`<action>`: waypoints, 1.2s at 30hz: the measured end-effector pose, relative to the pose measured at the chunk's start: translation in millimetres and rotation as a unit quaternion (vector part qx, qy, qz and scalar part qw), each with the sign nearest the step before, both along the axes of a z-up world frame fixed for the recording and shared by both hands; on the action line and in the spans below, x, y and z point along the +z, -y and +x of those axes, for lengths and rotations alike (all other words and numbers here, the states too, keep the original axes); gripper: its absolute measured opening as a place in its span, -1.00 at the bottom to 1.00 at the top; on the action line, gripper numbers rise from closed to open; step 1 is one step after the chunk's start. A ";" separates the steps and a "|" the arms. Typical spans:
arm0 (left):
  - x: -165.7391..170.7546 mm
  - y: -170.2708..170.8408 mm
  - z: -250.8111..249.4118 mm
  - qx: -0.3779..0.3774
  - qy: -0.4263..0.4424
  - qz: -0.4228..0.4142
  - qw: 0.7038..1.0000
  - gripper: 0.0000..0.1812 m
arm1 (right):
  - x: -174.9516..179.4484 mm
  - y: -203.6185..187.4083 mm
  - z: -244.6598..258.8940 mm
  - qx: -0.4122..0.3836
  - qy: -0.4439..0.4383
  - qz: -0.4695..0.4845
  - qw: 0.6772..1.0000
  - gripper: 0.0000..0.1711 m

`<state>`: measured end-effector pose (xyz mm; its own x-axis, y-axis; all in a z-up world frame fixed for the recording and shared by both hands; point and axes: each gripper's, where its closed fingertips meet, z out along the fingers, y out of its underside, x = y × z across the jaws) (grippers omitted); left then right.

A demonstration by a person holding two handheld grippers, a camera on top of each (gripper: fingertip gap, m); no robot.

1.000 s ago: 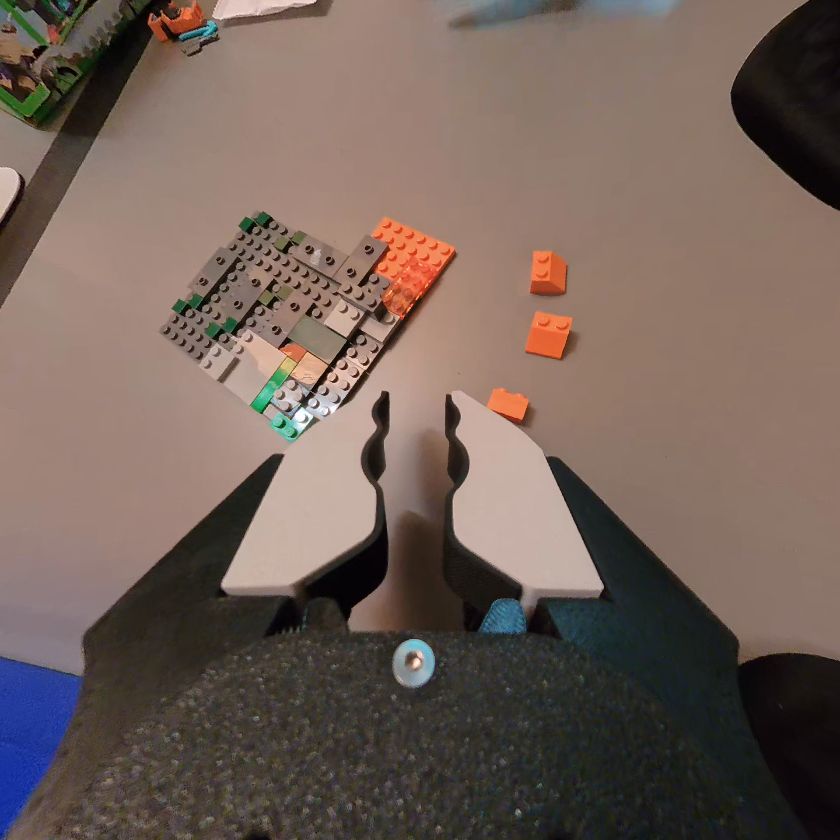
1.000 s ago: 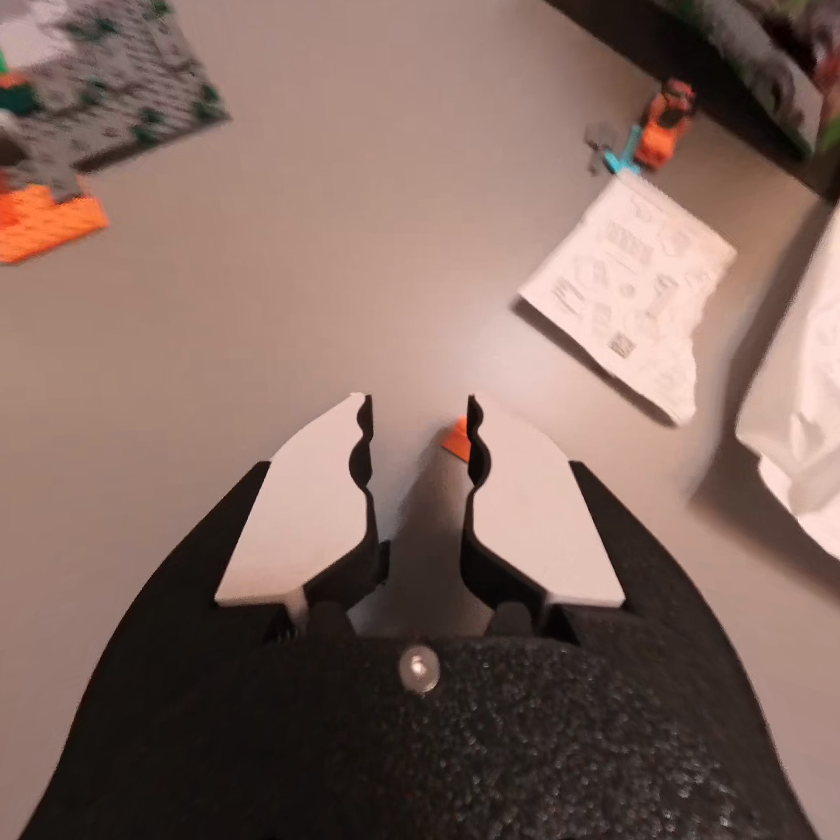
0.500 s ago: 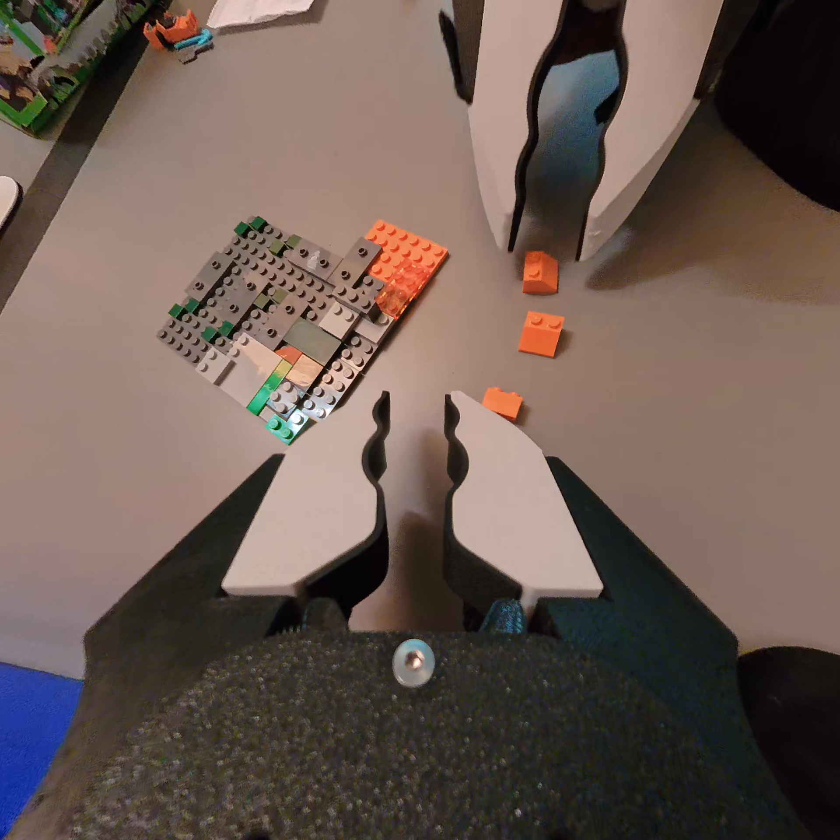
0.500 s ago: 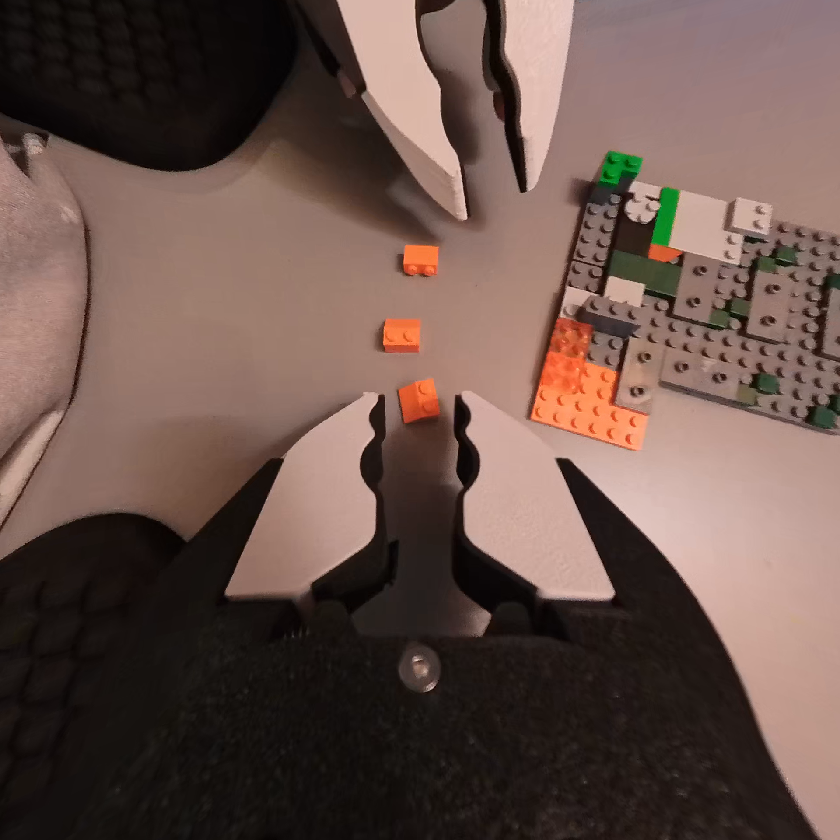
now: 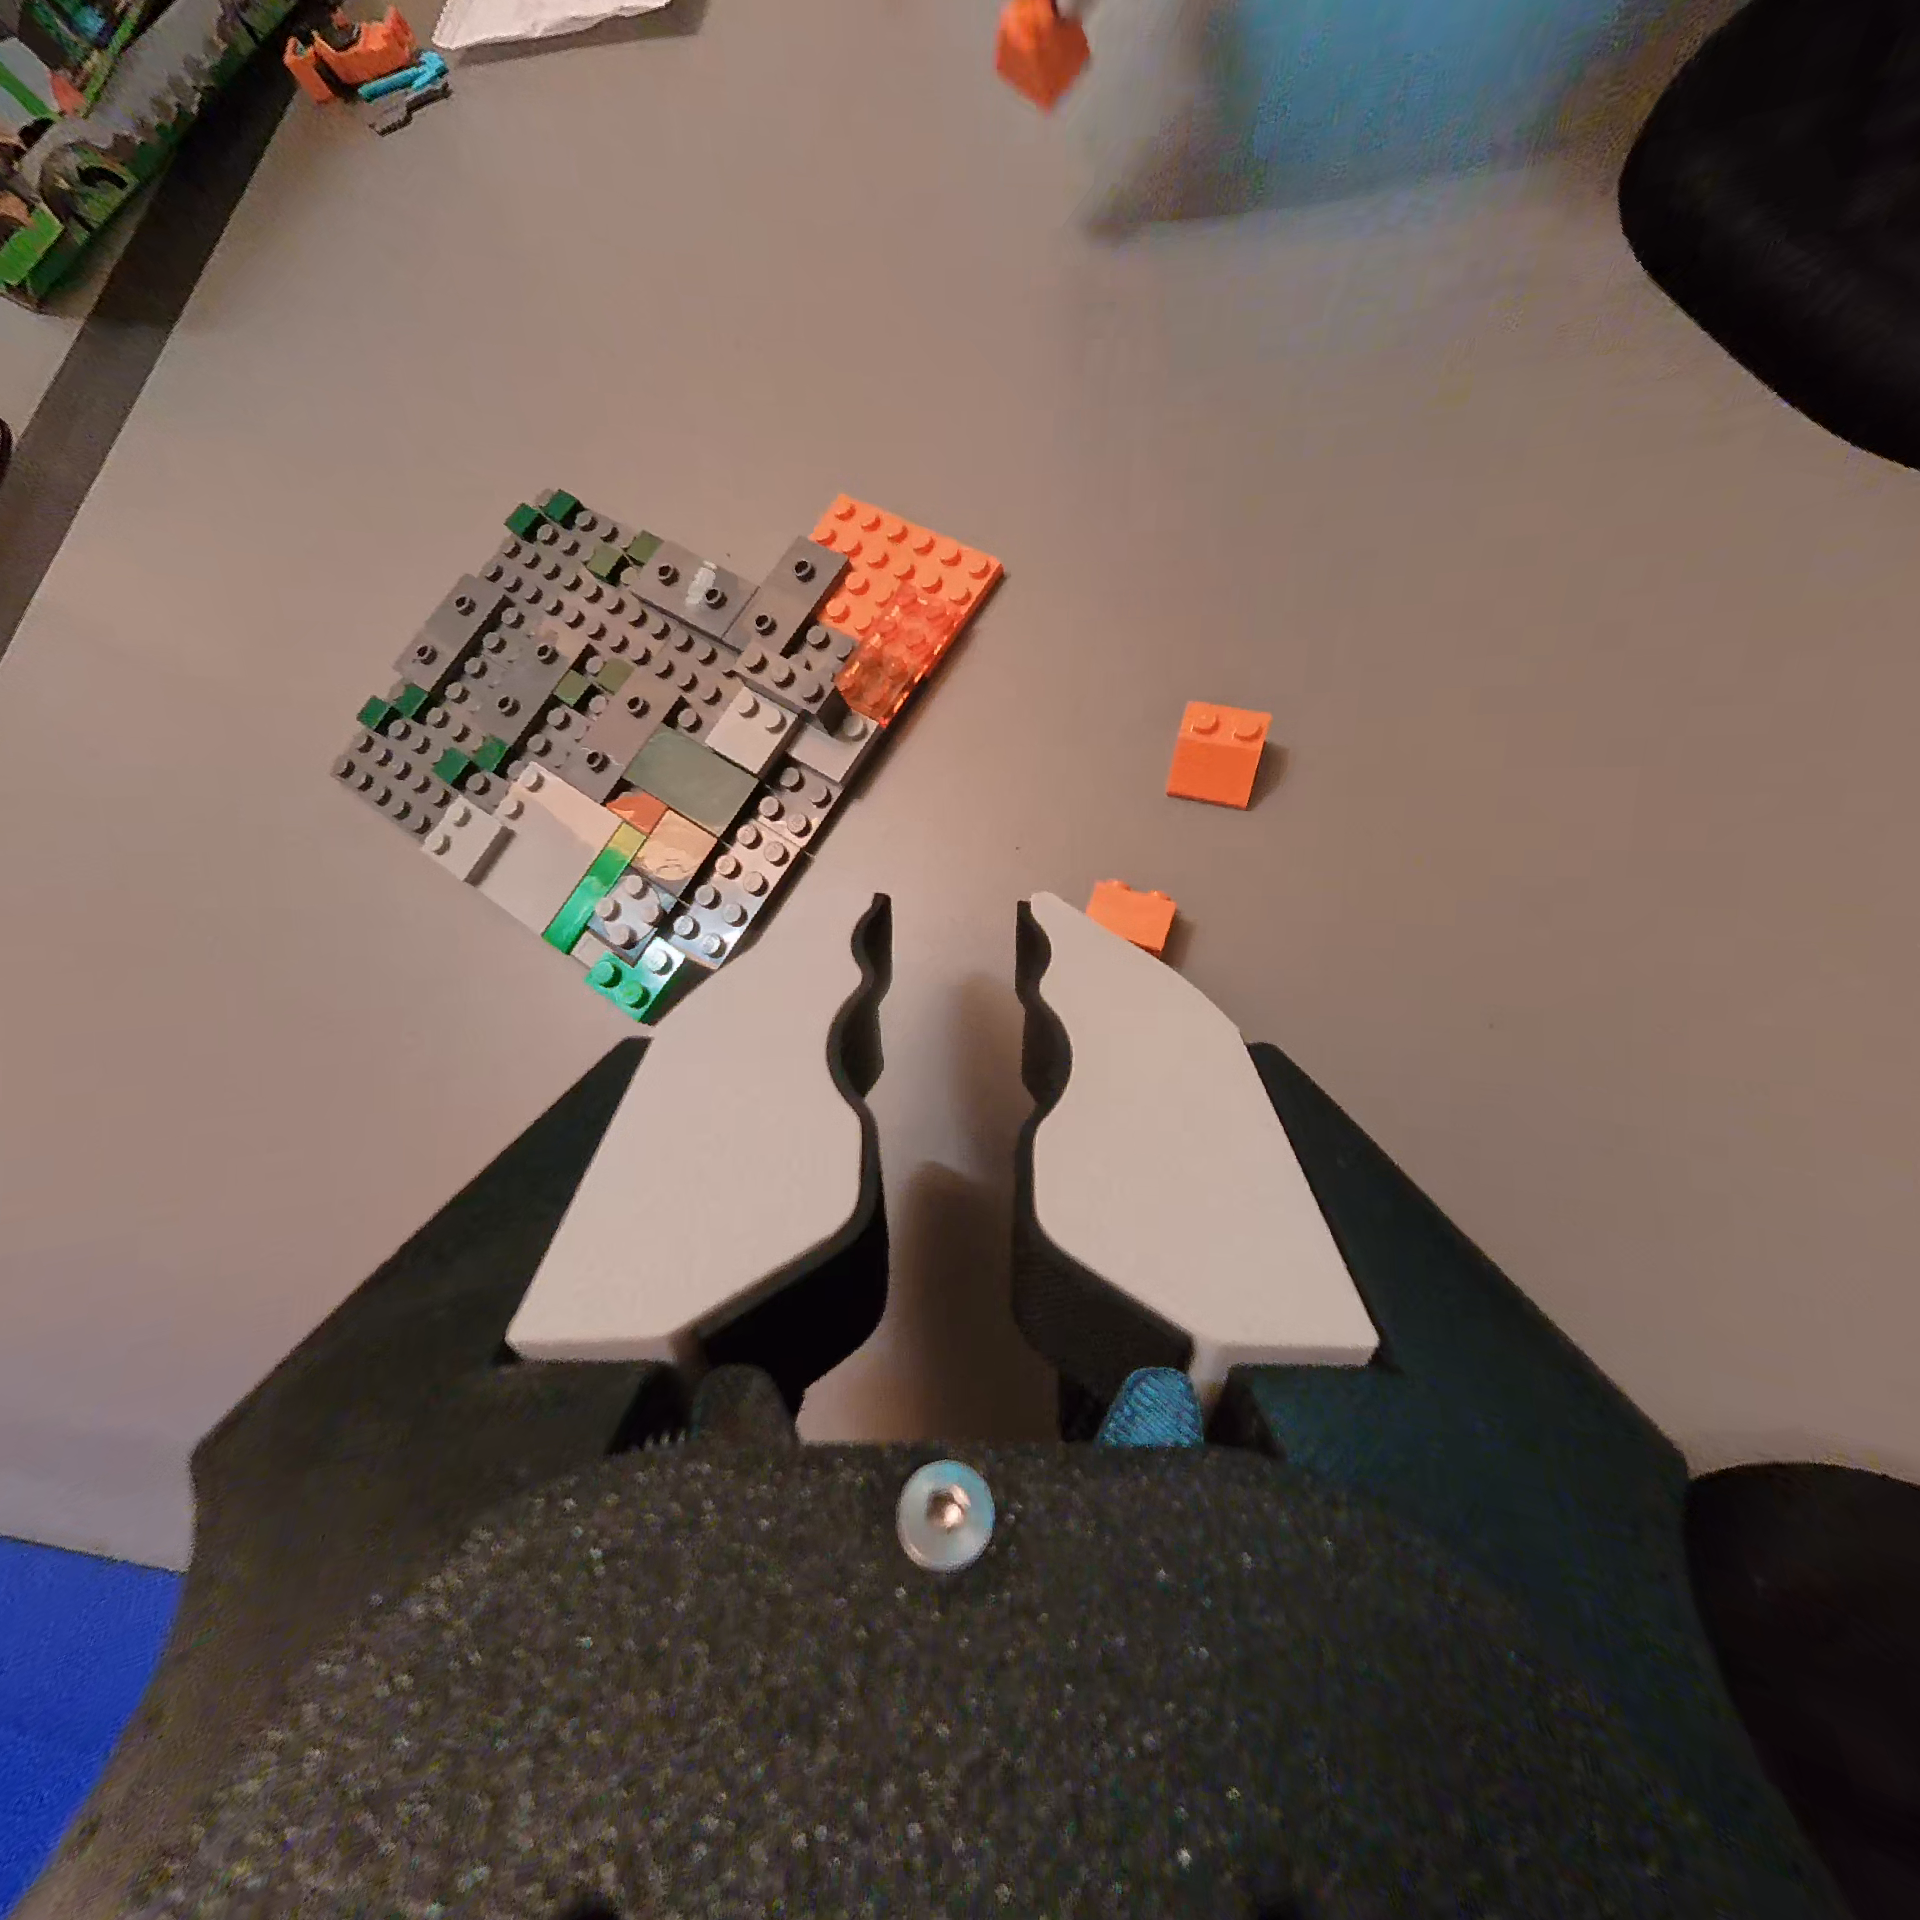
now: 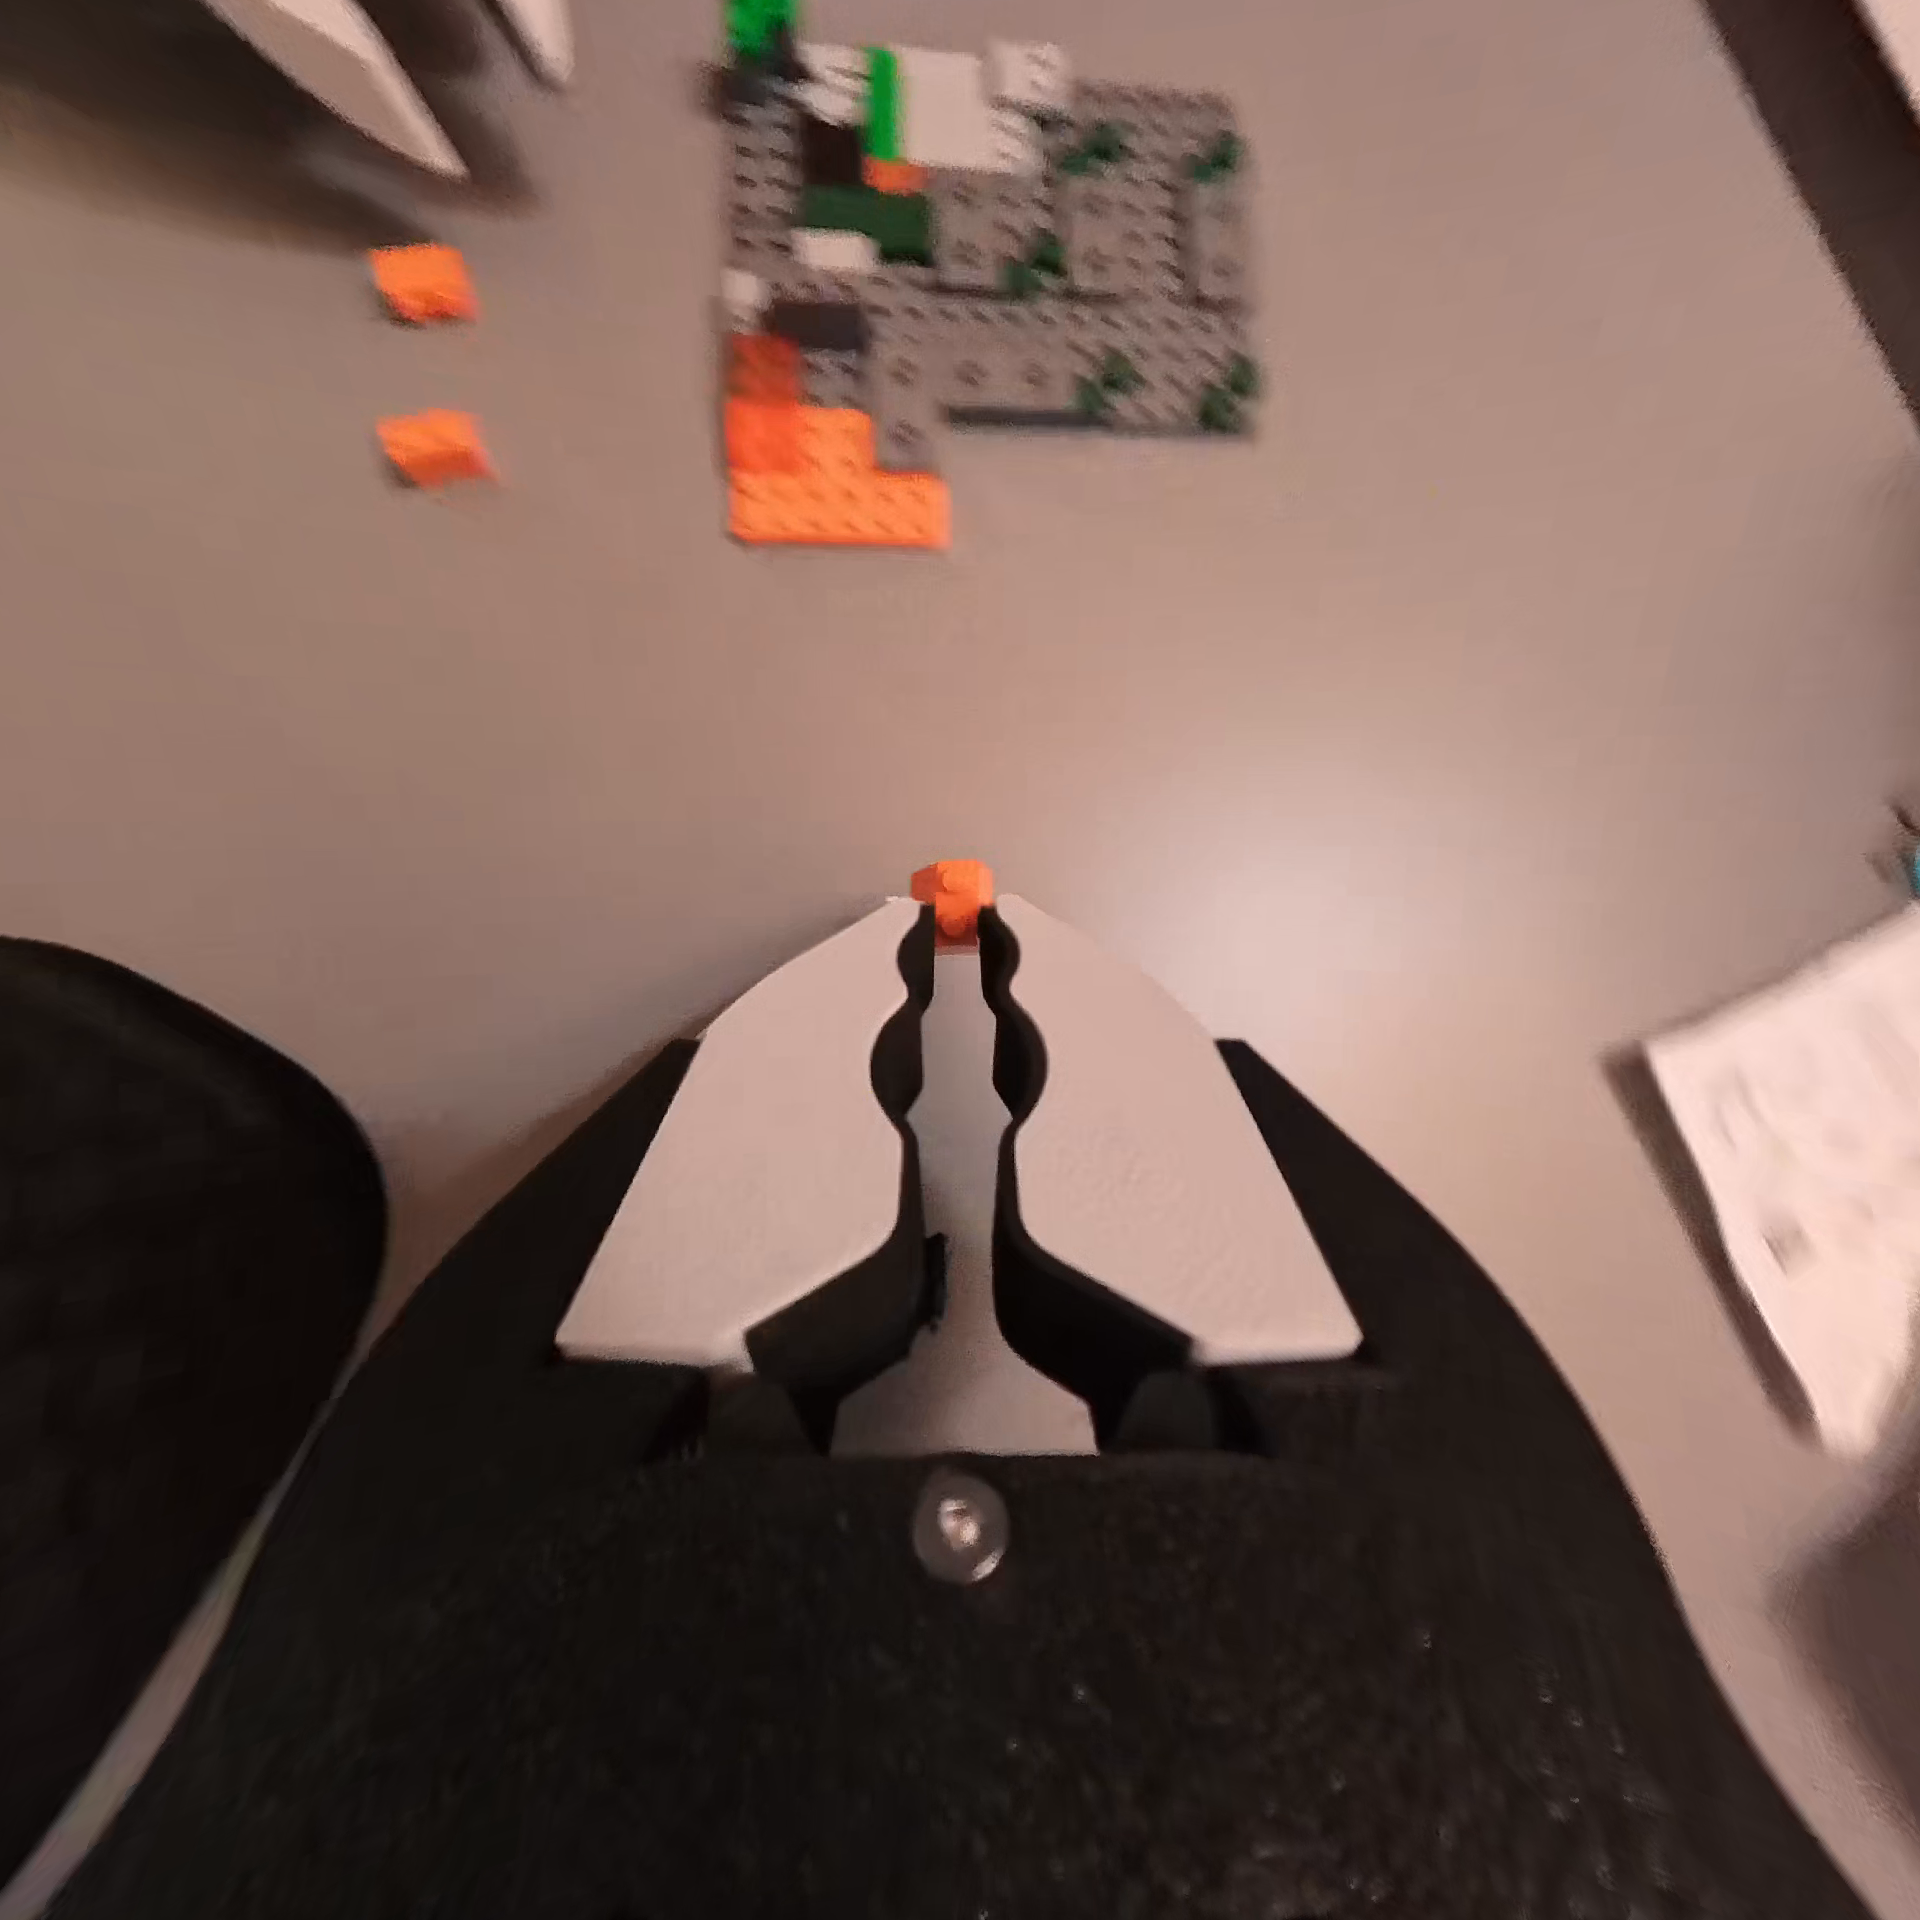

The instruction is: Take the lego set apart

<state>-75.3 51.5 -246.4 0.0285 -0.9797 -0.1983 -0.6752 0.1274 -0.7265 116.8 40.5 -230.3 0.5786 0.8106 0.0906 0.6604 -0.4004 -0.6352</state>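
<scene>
The lego set (image 5: 665, 727) is a flat grey plate with green, white and orange parts, lying on the grey table; it also shows blurred in the right wrist view (image 6: 977, 270). My left gripper (image 5: 951, 914) is open and empty, just right of the set's near corner. Two loose orange bricks lie on the table: one (image 5: 1221, 753) to the right, one (image 5: 1132, 914) beside my right finger. My right gripper (image 6: 951, 925) is shut on a small orange brick (image 6: 951, 894) and holds it above the table. That brick also shows blurred in the left wrist view (image 5: 1039, 52).
A black chair (image 5: 1787, 208) stands at the right. A small orange and teal lego piece (image 5: 358, 68) and a green box (image 5: 62, 177) lie at the far left. A white paper sheet (image 6: 1797, 1164) lies to the right. The two loose bricks (image 6: 426, 281) (image 6: 436, 447) lie left of the set. Tip to tip, the grippers are about 20 cm apart.
My right gripper closed on the farthest of three loose orange bricks and lifted it away from the table. My left gripper has stayed still and open.
</scene>
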 end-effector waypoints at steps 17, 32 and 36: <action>0.7 -1.7 -0.4 0.003 -0.011 0.019 1.000 -0.75 | 13.0 -7.7 -33.4 0.009 -0.051 0.040 0.998 -0.65; -2.2 -6.0 -4.8 0.008 -0.016 0.029 0.999 -0.76 | -19.0 23.6 -143.6 0.147 -0.017 0.005 0.989 -0.81; -3.0 -5.2 -4.1 0.007 -0.015 0.025 1.000 -0.76 | 0.7 -8.3 -76.3 0.034 -0.016 0.036 0.999 -0.81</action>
<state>-79.3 56.6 -249.4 0.0346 -0.9683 -0.2472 -0.6990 0.1533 -0.6985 40.5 48.8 -229.6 0.5256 0.8405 0.1318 0.6634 -0.3079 -0.6820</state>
